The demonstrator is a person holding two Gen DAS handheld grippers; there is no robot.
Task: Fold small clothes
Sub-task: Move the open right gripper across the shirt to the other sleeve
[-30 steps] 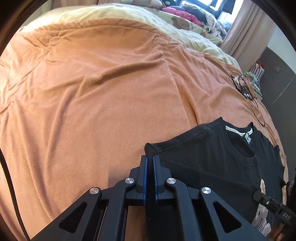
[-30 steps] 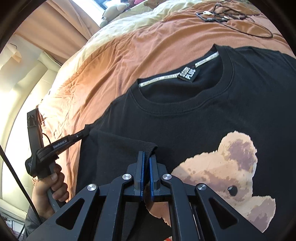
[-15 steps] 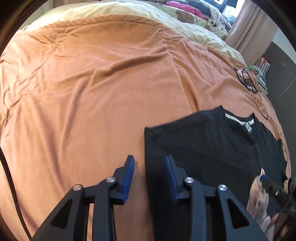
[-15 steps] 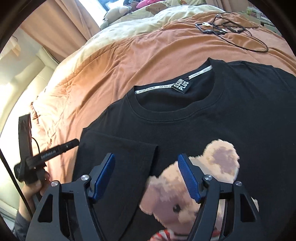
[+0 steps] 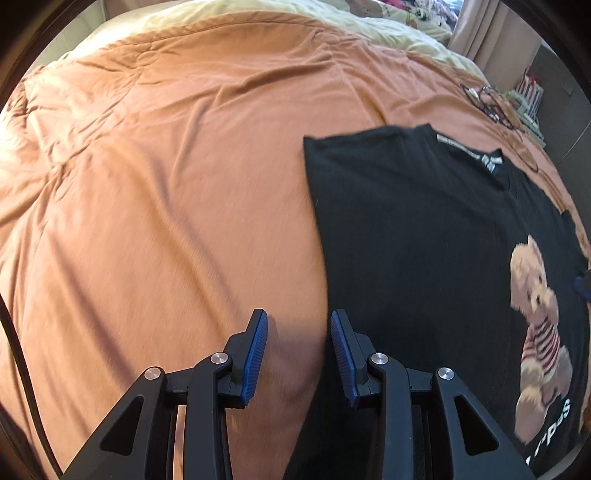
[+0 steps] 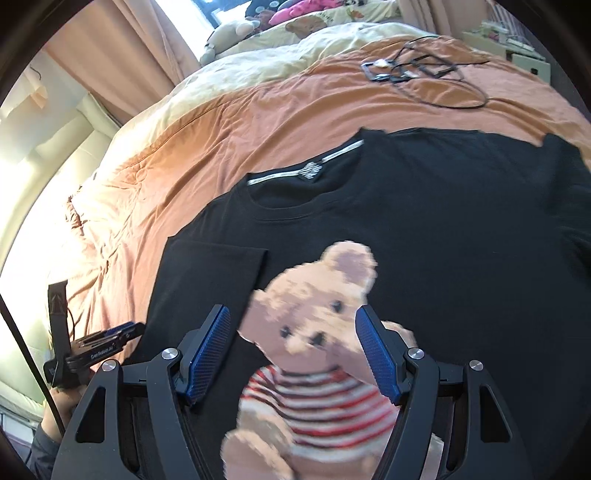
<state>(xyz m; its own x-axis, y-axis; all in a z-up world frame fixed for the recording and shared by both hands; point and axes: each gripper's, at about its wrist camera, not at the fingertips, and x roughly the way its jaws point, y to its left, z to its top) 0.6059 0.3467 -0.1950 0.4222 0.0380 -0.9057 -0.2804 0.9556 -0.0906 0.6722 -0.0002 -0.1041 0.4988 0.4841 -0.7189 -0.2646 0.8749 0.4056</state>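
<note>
Both my grippers, left gripper point(image 5: 298, 354) and right gripper point(image 6: 293, 354), have just opened and hold nothing. The black shirt point(image 6: 424, 221) lies flat on the orange bed point(image 5: 166, 184). One sleeve point(image 6: 210, 273) is folded in; I think the rest still needs folding.

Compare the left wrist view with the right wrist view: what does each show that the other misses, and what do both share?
Only the left wrist view shows the broad bare stretch of orange bedcover left of the shirt.

Only the right wrist view shows the folded-in sleeve, the plush toys by the window, and the person's hand holding the left gripper.

Both show the black T-shirt with its bear print, the neck label and the tangled cable. Each view's own gripper, like the right gripper, is open and empty.
</note>
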